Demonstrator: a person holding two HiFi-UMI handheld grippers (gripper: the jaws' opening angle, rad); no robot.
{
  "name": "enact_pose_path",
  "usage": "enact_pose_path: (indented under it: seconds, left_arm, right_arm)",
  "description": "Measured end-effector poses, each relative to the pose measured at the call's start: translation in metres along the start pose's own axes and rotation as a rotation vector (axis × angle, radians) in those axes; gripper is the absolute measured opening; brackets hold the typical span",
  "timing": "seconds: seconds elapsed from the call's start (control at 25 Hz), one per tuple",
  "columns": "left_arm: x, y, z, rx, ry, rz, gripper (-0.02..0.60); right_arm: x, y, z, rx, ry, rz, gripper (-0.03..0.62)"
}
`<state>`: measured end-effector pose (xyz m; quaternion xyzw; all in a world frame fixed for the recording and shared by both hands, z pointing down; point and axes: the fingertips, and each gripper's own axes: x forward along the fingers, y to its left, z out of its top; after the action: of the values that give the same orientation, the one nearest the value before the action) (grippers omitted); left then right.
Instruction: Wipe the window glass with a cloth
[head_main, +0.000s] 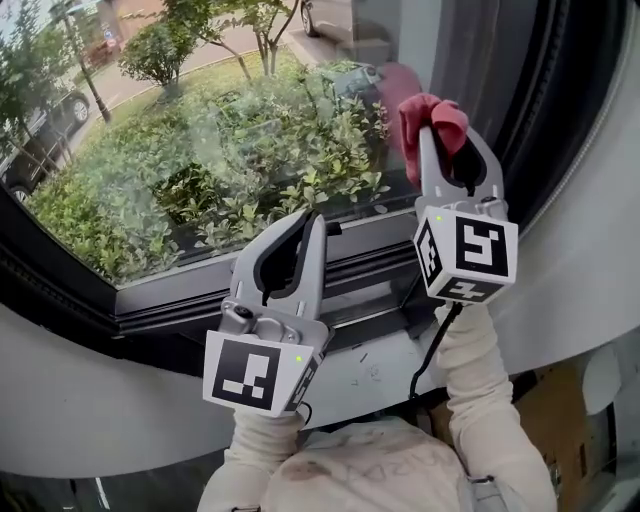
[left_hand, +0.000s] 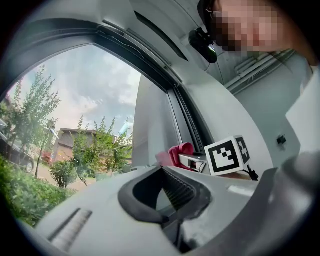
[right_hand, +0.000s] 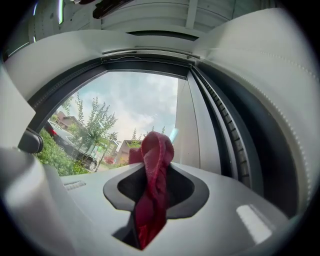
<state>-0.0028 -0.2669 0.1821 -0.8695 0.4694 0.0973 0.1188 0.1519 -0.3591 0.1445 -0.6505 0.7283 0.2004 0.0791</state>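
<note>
- Gripping a dark red cloth (head_main: 432, 118), the right gripper (head_main: 432, 132) has its jaws clenched on the fabric, which fills the gap between them in the right gripper view.
- The cloth's long axis runs along the jaws: a twisted strand rises from deep between them and ends past the tips in a rounded, folded-over bunch.
- That bunched end points up and forward at the window glass (head_main: 200, 130), near the pane's lower right corner, close to the dark window frame (head_main: 360, 265).
- From the head view the bunch shows two soft lobes, one over the tips and one leaning right; a faint reddish reflection (head_main: 400, 80) sits just above it in the glass.
- Whether the fabric actually presses on the pane cannot be told.
- The fabric looks plush, crumpled and creased, with no flat face spread out.
- The left gripper (head_main: 312, 218) is lower and to the left, with its jaws closed tip to tip on nothing and aimed up at the lower edge of the glass.
- Pale sleeves (head_main: 480, 380) cover both forearms.
- Green shrubs (head_main: 250, 170) and a parked car (head_main: 40, 130) show through the pane.
</note>
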Motion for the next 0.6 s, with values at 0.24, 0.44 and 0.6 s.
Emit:
enact_pose_path:
  seconds: [0.24, 0.44, 0.6]
  left_arm:
    - [0.002, -0.002, -0.001, 0.008, 0.007, 0.011, 0.001]
    - [-0.001, 0.003, -0.002, 0.014, 0.016, 0.024, 0.0]
    - [-0.006, 0.011, -0.003, 0.017, 0.025, 0.035, 0.002]
  right_arm:
    - [-0.007, 0.004, -0.017, 0.017, -0.008, 0.001, 0.126]
    - [-0.019, 0.01, -0.046, 0.027, 0.028, 0.0, 0.125]
    - [-0.02, 0.014, -0.05, 0.054, 0.037, -0.024, 0.12]
